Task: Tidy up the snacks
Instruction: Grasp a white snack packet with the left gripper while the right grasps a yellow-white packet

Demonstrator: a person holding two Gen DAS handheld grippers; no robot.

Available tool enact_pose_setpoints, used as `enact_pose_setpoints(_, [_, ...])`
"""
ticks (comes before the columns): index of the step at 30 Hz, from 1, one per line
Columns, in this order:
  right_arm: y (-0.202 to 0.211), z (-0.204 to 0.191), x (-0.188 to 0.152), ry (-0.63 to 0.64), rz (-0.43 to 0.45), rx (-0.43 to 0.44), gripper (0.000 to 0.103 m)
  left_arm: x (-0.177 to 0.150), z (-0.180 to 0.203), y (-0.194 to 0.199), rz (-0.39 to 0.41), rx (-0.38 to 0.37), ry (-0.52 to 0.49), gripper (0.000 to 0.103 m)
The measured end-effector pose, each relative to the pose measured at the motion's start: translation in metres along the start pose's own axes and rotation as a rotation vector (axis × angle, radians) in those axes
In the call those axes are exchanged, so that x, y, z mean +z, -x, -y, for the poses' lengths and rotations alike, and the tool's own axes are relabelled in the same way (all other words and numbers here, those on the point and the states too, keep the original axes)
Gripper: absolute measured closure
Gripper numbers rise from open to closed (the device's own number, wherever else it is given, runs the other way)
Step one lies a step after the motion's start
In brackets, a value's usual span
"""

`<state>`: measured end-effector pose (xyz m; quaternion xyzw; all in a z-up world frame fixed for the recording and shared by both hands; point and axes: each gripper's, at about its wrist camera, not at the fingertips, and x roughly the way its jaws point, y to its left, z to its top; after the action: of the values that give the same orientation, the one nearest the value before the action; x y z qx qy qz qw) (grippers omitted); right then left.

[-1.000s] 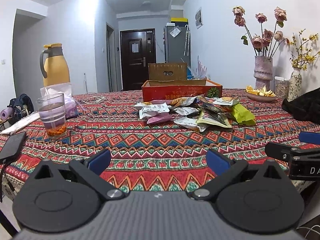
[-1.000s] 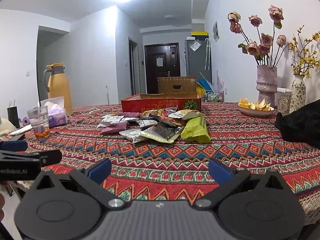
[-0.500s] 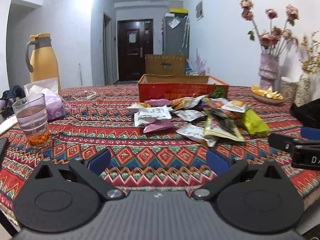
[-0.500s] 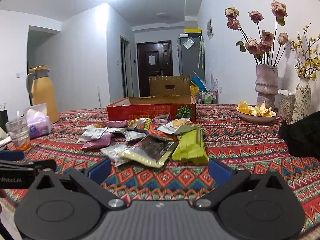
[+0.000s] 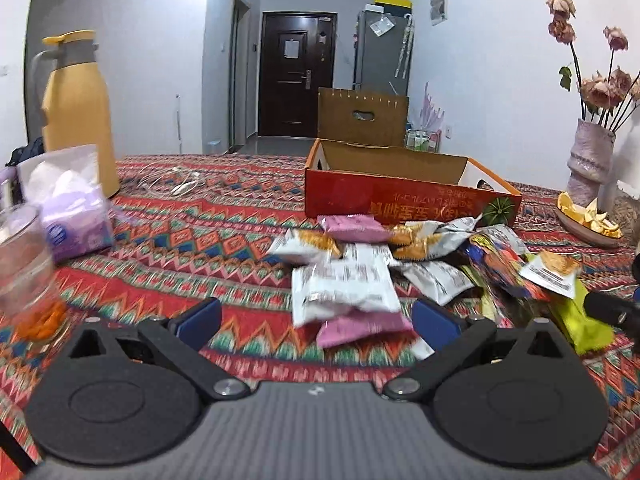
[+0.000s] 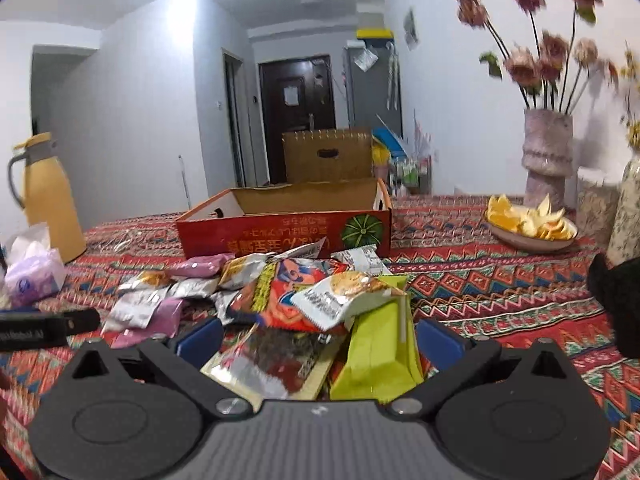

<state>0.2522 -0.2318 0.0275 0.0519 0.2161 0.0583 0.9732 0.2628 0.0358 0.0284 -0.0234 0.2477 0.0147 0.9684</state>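
A pile of snack packets lies on the patterned tablecloth in front of an open red cardboard box (image 5: 400, 196) (image 6: 280, 232). My left gripper (image 5: 316, 320) is open, its jaws either side of a white packet (image 5: 344, 292) and a pink packet (image 5: 360, 328) at the pile's near left. My right gripper (image 6: 318, 336) is open over the pile's right side, with a green packet (image 6: 376, 352) and a dark flat packet (image 6: 272, 364) between its jaws. A red-orange packet (image 6: 288, 296) and a white packet (image 6: 340, 296) lie just beyond.
A yellow thermos (image 5: 76, 112), a tissue pack (image 5: 68, 200) and a glass (image 5: 28, 272) stand at the left. A vase of dried roses (image 6: 548, 152), a plate of orange peel (image 6: 532, 228) and a black object (image 6: 620, 300) are at the right.
Both grippers have moved forward over the table up to the snack pile, which now sits between their open jaws. Nothing was taken hold of.
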Motion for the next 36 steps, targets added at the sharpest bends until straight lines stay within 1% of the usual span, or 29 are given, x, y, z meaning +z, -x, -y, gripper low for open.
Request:
enact_pose_setpoints(2, [-0.012, 0.008, 0.009, -0.055, -0.015, 0.017, 0.000, 0.006, 0.004, -0.017, -0.004, -0.027, -0.024, 0.000])
enact_pose_setpoints(5, [-0.033, 0.017, 0.021, -0.121, -0.033, 0.033, 0.001, 0.012, 0.008, -0.041, -0.018, -0.051, -0.030, 0.000])
enact_pose_setpoints(7, [-0.048, 0.019, 0.028, -0.144, -0.038, 0.024, 0.006, 0.016, 0.009, -0.059, -0.049, -0.058, -0.017, 0.003])
enact_pose_setpoints(9, [-0.061, 0.020, 0.031, -0.154, -0.040, 0.013, 0.007, 0.017, 0.007, -0.070, -0.071, -0.071, 0.006, 0.003])
enact_pose_setpoints(10, [-0.070, 0.019, 0.032, -0.152, -0.051, -0.005, 0.008, 0.017, 0.006, -0.075, -0.083, -0.075, 0.020, 0.003])
enact_pose_setpoints(11, [-0.078, 0.018, 0.033, -0.153, -0.064, -0.016, 0.010, 0.016, 0.005, -0.079, -0.094, -0.076, 0.033, 0.003])
enact_pose_setpoints(12, [-0.085, 0.016, 0.032, -0.151, -0.073, -0.024, 0.017, 0.015, 0.003, -0.082, -0.102, -0.076, 0.049, 0.005])
enact_pose_setpoints(13, [-0.091, 0.015, 0.032, -0.143, -0.078, -0.027, 0.023, 0.013, 0.001, -0.085, -0.109, -0.080, 0.070, 0.011])
enact_pose_setpoints(14, [-0.097, 0.013, 0.031, -0.125, -0.080, -0.037, 0.025, 0.012, -0.001, -0.087, -0.113, -0.086, 0.085, 0.016])
enact_pose_setpoints(15, [-0.101, 0.009, 0.031, -0.094, -0.071, -0.053, 0.029, 0.011, -0.002, -0.089, -0.119, -0.091, 0.098, 0.025])
enact_pose_setpoints(16, [-0.105, 0.004, 0.030, -0.056, -0.069, -0.077, 0.031, 0.010, -0.004, -0.089, -0.118, -0.100, 0.108, 0.027])
enact_pose_setpoints(17, [-0.107, 0.001, 0.029, -0.033, -0.069, -0.090, 0.031, 0.010, -0.004, -0.089, -0.113, -0.101, 0.114, 0.031])
enact_pose_setpoints(18, [-0.109, -0.001, 0.028, -0.008, -0.066, -0.099, 0.031, 0.010, -0.004, -0.088, -0.107, -0.103, 0.117, 0.040])
enact_pose_setpoints(20, [-0.112, -0.007, 0.025, 0.056, -0.067, -0.119, 0.035, 0.011, -0.004, -0.085, -0.103, -0.096, 0.112, 0.044])
enact_pose_setpoints(21, [-0.111, -0.010, 0.023, 0.085, -0.068, -0.132, 0.041, 0.011, -0.004, -0.082, -0.097, -0.094, 0.107, 0.047])
enact_pose_setpoints(22, [-0.110, -0.011, 0.022, 0.103, -0.070, -0.135, 0.049, 0.011, -0.003, -0.079, -0.088, -0.098, 0.099, 0.050])
enact_pose_setpoints(23, [-0.107, -0.013, 0.022, 0.114, -0.075, -0.133, 0.055, 0.011, -0.003, -0.076, -0.082, -0.102, 0.093, 0.053])
enact_pose_setpoints(25, [-0.102, -0.013, 0.020, 0.125, -0.082, -0.116, 0.058, 0.011, -0.001, -0.067, -0.068, -0.112, 0.088, 0.055])
enact_pose_setpoints(28, [-0.090, -0.012, 0.017, 0.132, -0.076, -0.111, 0.061, 0.011, 0.001, -0.048, -0.037, -0.113, 0.073, 0.056])
enact_pose_setpoints(30, [-0.078, -0.011, 0.014, 0.134, -0.065, -0.104, 0.062, 0.010, 0.003, -0.033, -0.017, -0.105, 0.074, 0.056])
enact_pose_setpoints(36, [-0.022, -0.006, 0.002, 0.126, -0.032, -0.065, 0.062, 0.001, 0.005, 0.016, 0.001, -0.124, 0.096, 0.056])
